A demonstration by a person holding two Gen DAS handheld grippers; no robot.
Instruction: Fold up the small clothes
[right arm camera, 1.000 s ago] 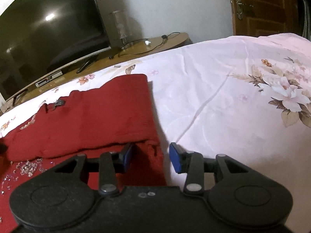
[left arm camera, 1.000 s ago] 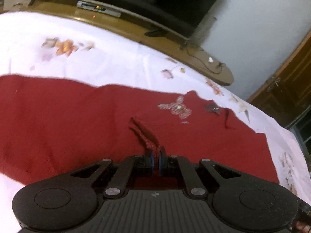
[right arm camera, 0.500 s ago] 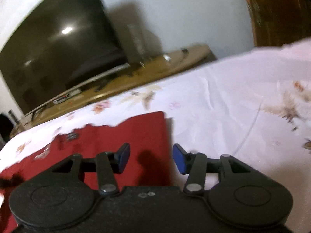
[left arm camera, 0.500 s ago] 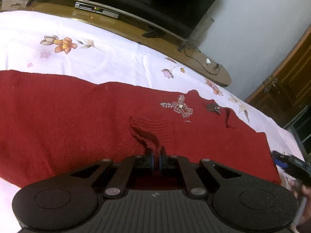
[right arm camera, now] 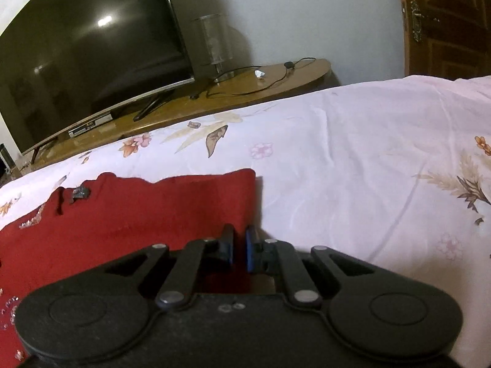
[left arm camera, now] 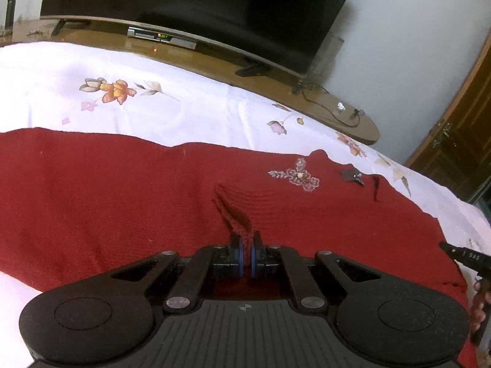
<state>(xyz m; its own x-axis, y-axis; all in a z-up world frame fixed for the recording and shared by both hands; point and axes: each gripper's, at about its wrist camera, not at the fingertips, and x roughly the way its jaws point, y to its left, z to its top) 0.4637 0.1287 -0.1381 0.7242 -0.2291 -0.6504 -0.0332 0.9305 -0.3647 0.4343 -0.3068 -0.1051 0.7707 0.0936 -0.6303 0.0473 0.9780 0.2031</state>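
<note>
A red knitted garment with a beaded flower patch lies spread across the floral white bedsheet. My left gripper is shut on a pinched ridge of the red knit, which rises into the pads. In the right wrist view the same garment ends in a straight right edge. My right gripper is nearly shut at that edge, with a narrow gap between the blue pads; I cannot tell whether cloth is between them. The right gripper's tip shows at the left view's right edge.
A large dark TV stands on a low wooden stand just beyond the bed, with a cable, a set-top box and a glass lamp. A wooden door is at the far right.
My right gripper dropped back to the garment's right edge and its jaws closed from wide open to a narrow gap. My left gripper kept its pinch and the view tilted up slightly.
</note>
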